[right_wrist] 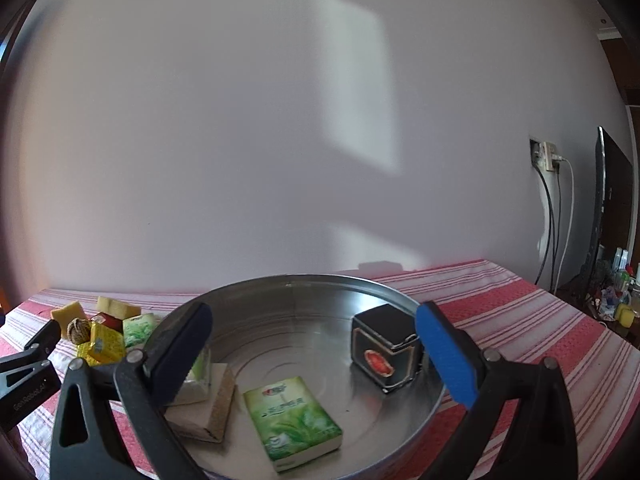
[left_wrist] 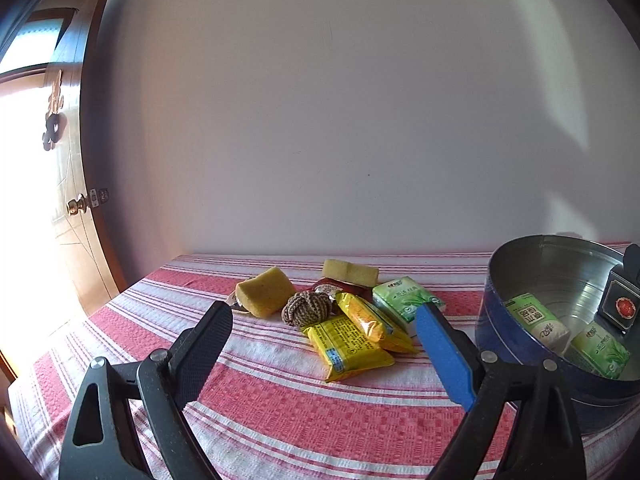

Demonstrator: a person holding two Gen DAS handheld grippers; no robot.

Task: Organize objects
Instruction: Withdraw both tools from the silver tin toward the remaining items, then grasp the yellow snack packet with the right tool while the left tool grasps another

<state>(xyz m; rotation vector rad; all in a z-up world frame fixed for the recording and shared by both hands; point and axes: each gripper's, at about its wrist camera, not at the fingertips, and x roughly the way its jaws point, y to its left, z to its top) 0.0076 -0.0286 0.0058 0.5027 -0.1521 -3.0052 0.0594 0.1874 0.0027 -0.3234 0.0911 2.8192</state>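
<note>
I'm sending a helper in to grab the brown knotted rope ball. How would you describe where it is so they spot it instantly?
On the red-striped tablecloth, left of the metal tin, lies a pile of packets and sponges. The rope ball sits mid-pile, between a yellow sponge and yellow packets: the only round, woven brown thing.

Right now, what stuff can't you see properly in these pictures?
- Left wrist view: the red packet is mostly buried under the knotted rope ball and a sponge.
- Left wrist view: the black box is cut by the tin rim and picture edge.
- Right wrist view: a tissue pack hides behind the right gripper finger.
- Right wrist view: shelf bottles are too small.
</note>
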